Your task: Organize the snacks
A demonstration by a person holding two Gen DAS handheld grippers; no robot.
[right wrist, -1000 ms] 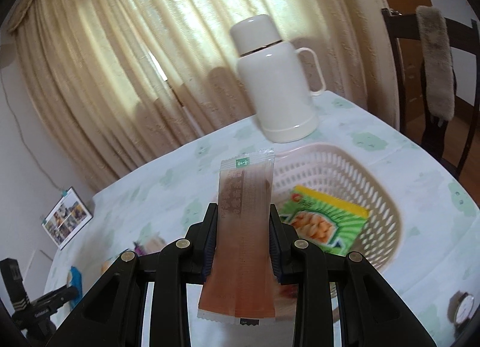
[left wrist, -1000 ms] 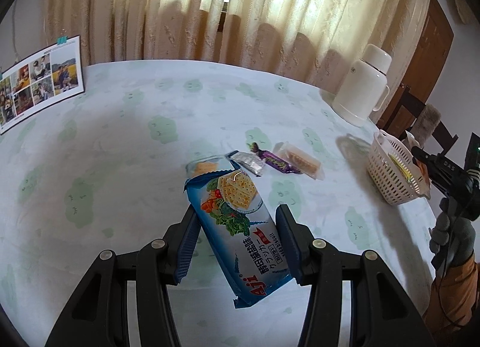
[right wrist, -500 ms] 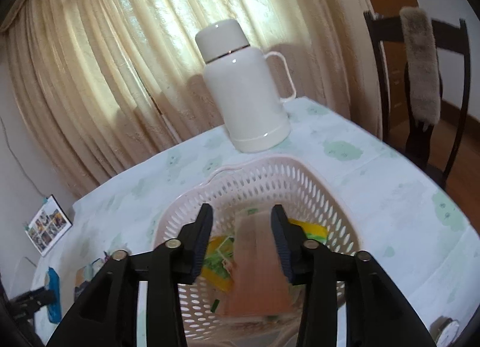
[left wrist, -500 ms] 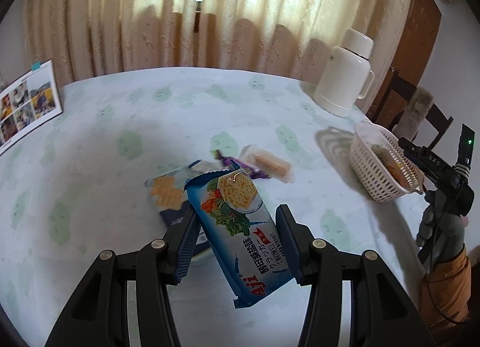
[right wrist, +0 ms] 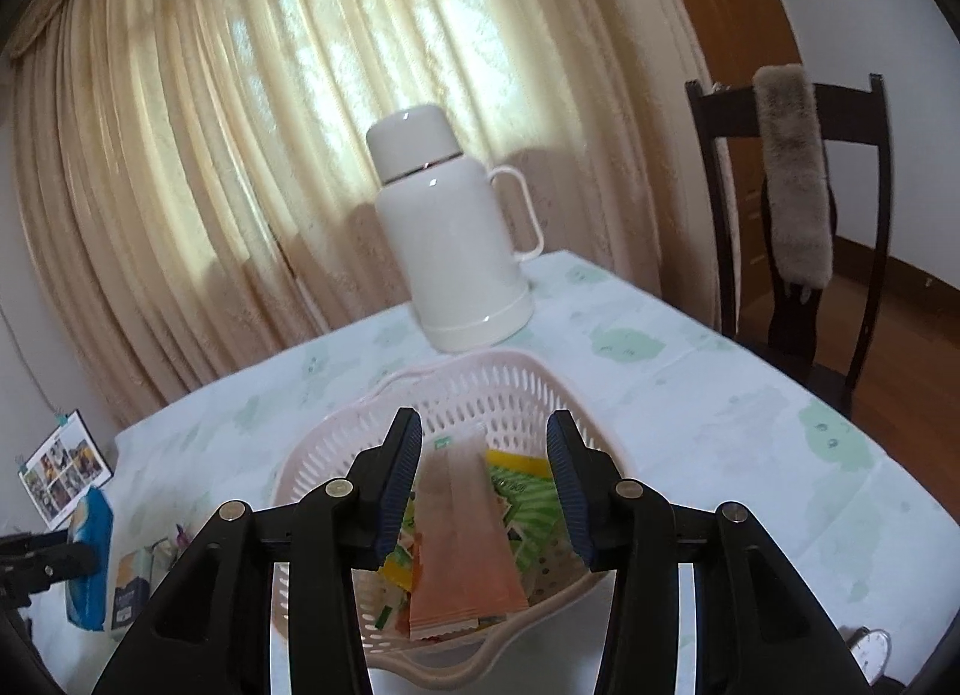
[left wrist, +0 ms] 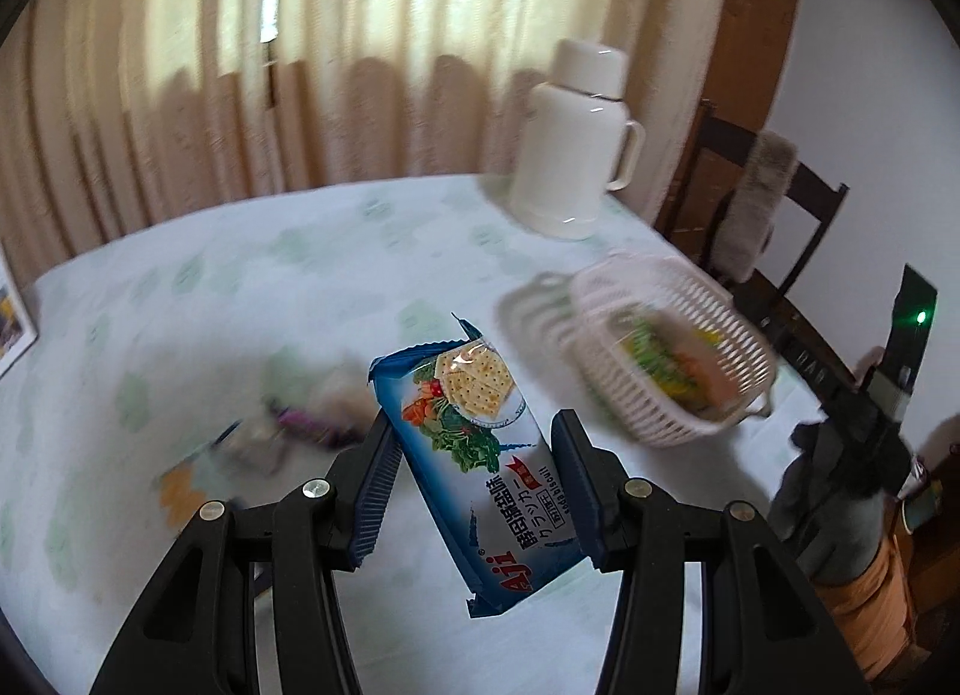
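My left gripper [left wrist: 474,431] is shut on a blue cracker pack [left wrist: 480,455] and holds it tilted above the table. The pink plastic basket [left wrist: 630,395] stands to its right, apart from it. In the right wrist view my right gripper [right wrist: 483,422] hangs open over the same basket [right wrist: 480,362]. An orange-brown packet [right wrist: 462,533] lies loose inside, below the jaws, on top of a green packet [right wrist: 528,497] and other snacks. The blue cracker pack [right wrist: 90,545] also shows at the far left of that view.
A white thermos jug [right wrist: 450,239] stands behind the basket near the curtain. A dark chair [right wrist: 792,185] is at the table's right edge. Several small snacks [left wrist: 312,419] lie blurred left of the held pack. A photo frame [right wrist: 63,482] sits at the far left.
My right gripper has opened and let go of the orange-brown packet, which now lies in the basket. My left gripper has carried the cracker pack to the right, nearer the basket.
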